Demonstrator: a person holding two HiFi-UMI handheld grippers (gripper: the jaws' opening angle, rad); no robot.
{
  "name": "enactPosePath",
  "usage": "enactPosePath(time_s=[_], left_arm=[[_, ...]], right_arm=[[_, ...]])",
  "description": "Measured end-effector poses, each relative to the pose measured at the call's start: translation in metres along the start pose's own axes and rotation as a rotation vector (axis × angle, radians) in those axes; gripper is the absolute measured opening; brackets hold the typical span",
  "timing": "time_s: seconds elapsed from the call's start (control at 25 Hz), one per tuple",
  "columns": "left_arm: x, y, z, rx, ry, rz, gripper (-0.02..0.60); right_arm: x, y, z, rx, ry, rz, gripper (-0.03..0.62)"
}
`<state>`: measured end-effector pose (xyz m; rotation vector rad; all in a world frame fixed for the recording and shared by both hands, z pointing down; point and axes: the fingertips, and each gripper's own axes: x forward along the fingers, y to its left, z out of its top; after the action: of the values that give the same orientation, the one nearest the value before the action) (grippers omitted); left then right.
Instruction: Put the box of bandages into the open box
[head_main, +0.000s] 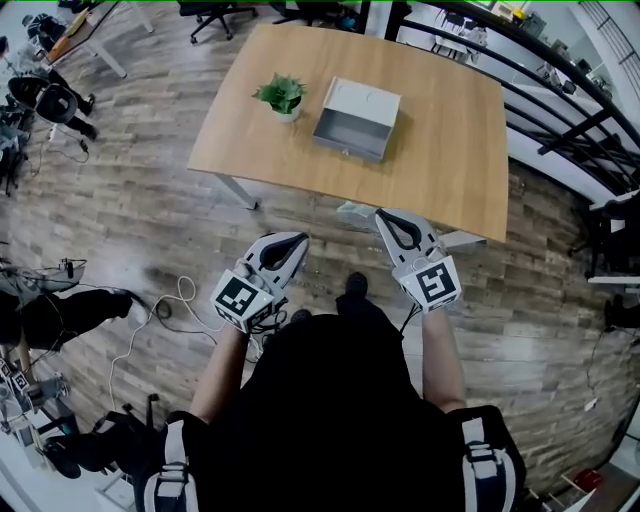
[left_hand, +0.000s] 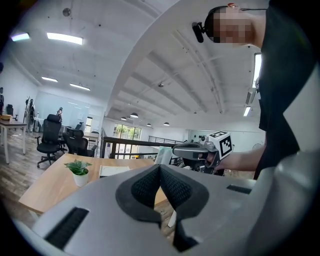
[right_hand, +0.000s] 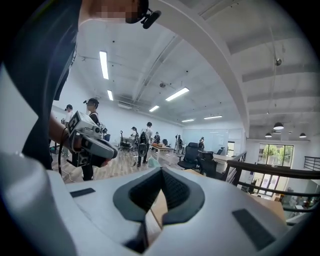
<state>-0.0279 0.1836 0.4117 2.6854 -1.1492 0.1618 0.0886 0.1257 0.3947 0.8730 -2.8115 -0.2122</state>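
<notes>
Both jaws closed, empty: left gripper (head_main: 298, 241) and right gripper (head_main: 385, 216) over plank floor (head_main: 150, 190) by table (head_main: 450, 150) edge, open box (head_main: 357, 118) mid-table.

Wood-plank floor (head_main: 150, 220), ceiling strip lights (left_hand: 64, 38)

The person holds both arms out forward. The bare left forearm (head_main: 218, 378) and right forearm (head_main: 441, 362) run up to the grippers. The left gripper (head_main: 297, 240) points toward 1 o'clock and the right gripper (head_main: 383, 215) toward 11 o'clock. Their tips are near each other but apart. Each gripper's jaws are pressed together with nothing between them.
</notes>
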Motion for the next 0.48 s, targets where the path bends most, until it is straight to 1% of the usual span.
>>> enactPosePath(time_s=[0.2,0.36,0.48], left_arm=[[0.021,0.007,0.009,0.022,-0.024,0.054,0.023],[0.032,0.011,0.017,0.008,-0.036,0.109,0.023],[0.04,0.01,0.019,-0.003,-0.023,0.158,0.023]], right_arm=[[-0.001,-0.025,-0.007,0.016,-0.011,0.036,0.025],[-0.005,-0.04,-0.019,0.029,0.014,0.074,0.025],[-0.005,-0.053,-0.021,0.032,-0.014,0.1,0.025]])
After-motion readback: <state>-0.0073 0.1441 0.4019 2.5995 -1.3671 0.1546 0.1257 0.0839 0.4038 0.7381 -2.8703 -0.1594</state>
